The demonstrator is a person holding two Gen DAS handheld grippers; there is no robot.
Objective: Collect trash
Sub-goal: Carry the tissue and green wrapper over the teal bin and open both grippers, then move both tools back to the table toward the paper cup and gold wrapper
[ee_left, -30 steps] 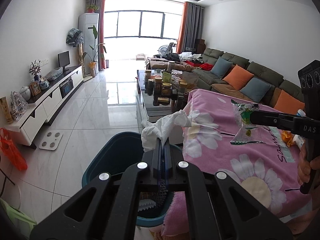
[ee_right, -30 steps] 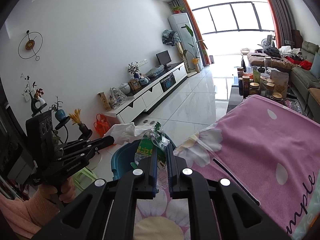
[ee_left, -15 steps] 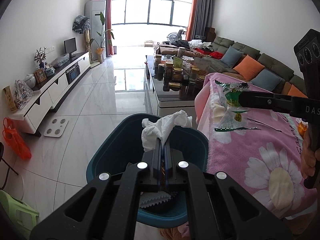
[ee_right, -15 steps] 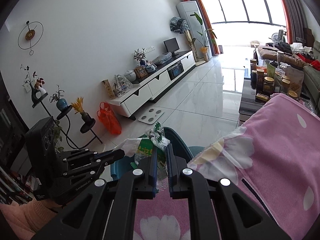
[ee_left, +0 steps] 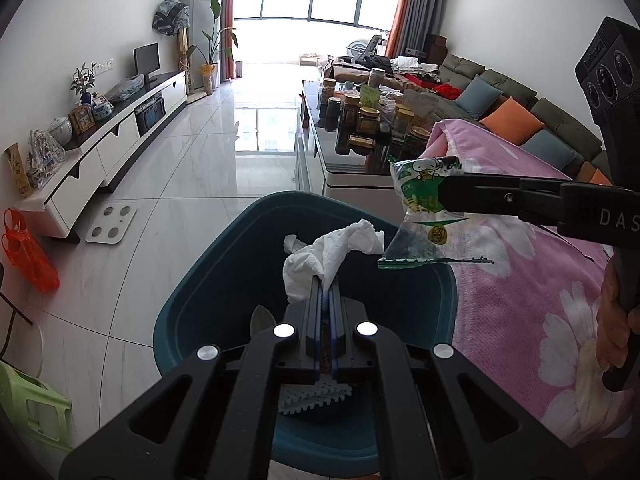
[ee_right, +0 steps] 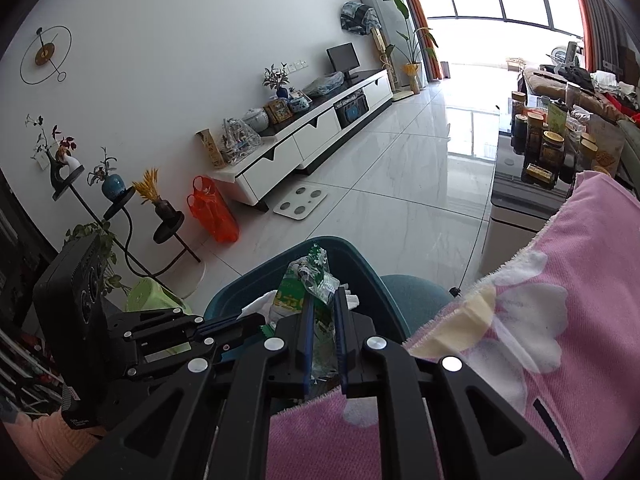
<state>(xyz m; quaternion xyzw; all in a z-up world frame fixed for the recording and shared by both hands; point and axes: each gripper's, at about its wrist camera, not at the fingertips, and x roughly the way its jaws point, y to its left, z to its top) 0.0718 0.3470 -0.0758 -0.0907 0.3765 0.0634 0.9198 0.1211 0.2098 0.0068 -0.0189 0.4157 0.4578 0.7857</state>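
My left gripper [ee_left: 327,286] is shut on a crumpled white tissue [ee_left: 324,258] and holds it over the teal bin [ee_left: 224,264]. My right gripper [ee_right: 322,300] is shut on a green and clear plastic wrapper [ee_right: 306,280], which hangs over the bin's right rim in the left wrist view [ee_left: 424,216]. The bin [ee_right: 256,284] stands on the floor beside the pink flowered blanket [ee_right: 560,320]. White scraps [ee_left: 316,396] lie in the bin's bottom.
A black coffee table [ee_left: 340,160] crowded with jars stands beyond the bin. A white TV cabinet [ee_left: 104,152] runs along the left wall, with an orange bag [ee_left: 28,252], a scale [ee_left: 112,224] and a green stool [ee_left: 32,404] on the floor. A sofa [ee_left: 540,120] is at the right.
Both grippers have moved down and left from the blanket to above the bin, still holding the tissue and the wrapper. The wrapper now hangs over the bin's rim.
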